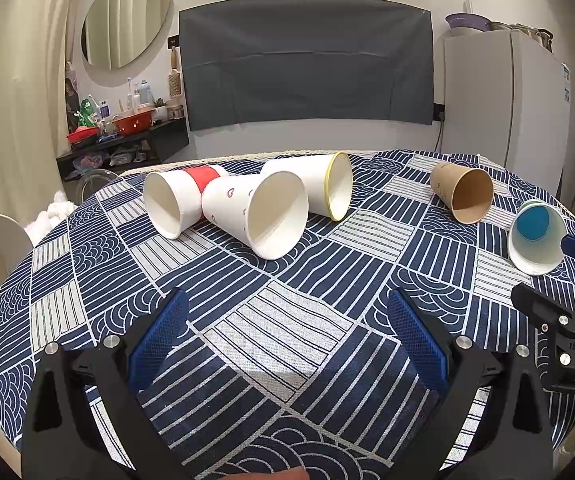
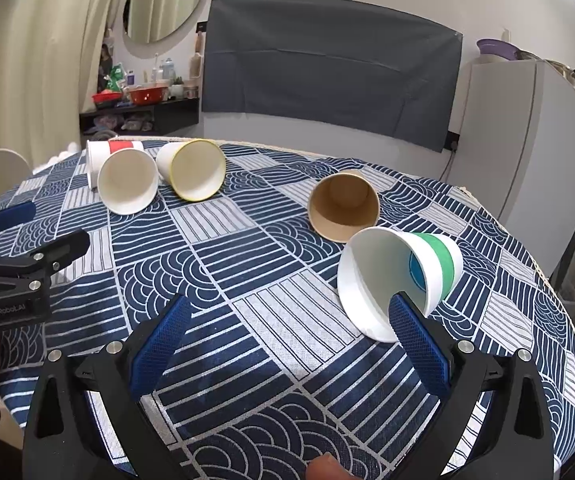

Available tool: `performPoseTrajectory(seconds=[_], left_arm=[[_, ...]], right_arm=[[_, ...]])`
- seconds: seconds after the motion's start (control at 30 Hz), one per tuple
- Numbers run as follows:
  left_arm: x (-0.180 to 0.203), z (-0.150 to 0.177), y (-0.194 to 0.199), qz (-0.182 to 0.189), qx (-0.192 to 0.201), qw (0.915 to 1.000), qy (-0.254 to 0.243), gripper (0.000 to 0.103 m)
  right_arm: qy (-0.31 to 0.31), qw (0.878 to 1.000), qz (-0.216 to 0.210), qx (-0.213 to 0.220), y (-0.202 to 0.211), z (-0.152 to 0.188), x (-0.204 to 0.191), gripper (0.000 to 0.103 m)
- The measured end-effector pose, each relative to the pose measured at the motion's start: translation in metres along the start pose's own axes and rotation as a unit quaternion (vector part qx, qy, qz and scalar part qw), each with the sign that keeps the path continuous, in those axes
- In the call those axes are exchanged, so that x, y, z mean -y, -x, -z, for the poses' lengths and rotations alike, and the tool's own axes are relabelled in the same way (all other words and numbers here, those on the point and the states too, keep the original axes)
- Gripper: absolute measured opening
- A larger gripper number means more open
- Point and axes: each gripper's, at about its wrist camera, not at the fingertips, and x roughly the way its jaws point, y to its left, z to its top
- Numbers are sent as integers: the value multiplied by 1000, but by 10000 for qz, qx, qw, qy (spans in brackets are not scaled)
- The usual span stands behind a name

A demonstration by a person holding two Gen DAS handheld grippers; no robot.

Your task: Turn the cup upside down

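Patterned blue tablecloth (image 2: pixel 271 264) carries five paper cups, all on their sides. Nearest the right gripper (image 2: pixel 287 332), whose jaws are spread wide and empty, lies the green-banded cup (image 2: pixel 391 280), with the brown cup (image 2: pixel 343 206) just behind it. Left gripper (image 1: pixel 287 332) gapes wide too, empty, well apart from that cup.

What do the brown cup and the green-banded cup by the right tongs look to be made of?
Brown cup: likely uncoated kraft paper, matte tan inside and out, with a thin rolled rim. Green-banded cup: likely coated paper, smooth white wall with a printed green band and a blue base inside; thin plastic can't be ruled out. Both lie on their sides on the woven-looking tablecloth.
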Motion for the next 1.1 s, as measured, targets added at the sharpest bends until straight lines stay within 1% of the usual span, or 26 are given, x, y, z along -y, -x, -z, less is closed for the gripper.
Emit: performPoseTrajectory(seconds=[0.03, 0.1, 0.2, 0.33, 0.43, 0.53, 0.6, 0.63, 0.77, 0.83, 0.97, 1.03, 1.1], left_arm=[[-1, 0, 0, -25, 6, 10000, 29, 97], [0, -2, 0, -64, -50, 10000, -57, 97], [1, -5, 3, 80, -18, 9997, -225, 97], [2, -16, 16, 64, 291, 9988, -382, 97], [1, -28, 22, 70, 441, 9977, -511, 97], [-1, -39, 27, -8, 652, 9957, -657, 97], [-5, -47, 27, 64, 715, 9948, -722, 97], [-9, -51, 25, 141, 675, 9952, -688, 97], [-22, -72, 16, 235, 451, 9965, -670, 97], [-29, -82, 12, 264, 435, 9966, -642, 97], [-40, -101, 2, 153, 432, 9968, -659, 97], [-43, -109, -3, 145, 388, 9969, -673, 97], [-46, -115, -9, 118, 342, 9967, -720, 97]], right_arm=[[10, 10000, 24, 9, 0, 0, -1, 95], [73, 9999, -66, -43, 0, -1, -3, 95], [181, 9998, -110, -41, 0, -5, -5, 95], [157, 9991, -375, -78, 3, -20, -6, 95], [318, 9984, -468, -52, 5, -39, -9, 95], [489, 9973, -550, -41, 5, -58, -11, 95], [611, 9963, -593, -105, 1, -72, -14, 95], [670, 9957, -618, -175, -2, -79, -15, 95], [977, 9918, -720, -402, -16, -102, -23, 95], [1114, 9894, -767, -520, -24, -115, -28, 95], [1290, 9843, -957, -725, -43, -141, -34, 95], [1447, 9795, -1115, -848, -56, -154, -41, 95], [1624, 9750, -1180, -953, -70, -163, -50, 95]])
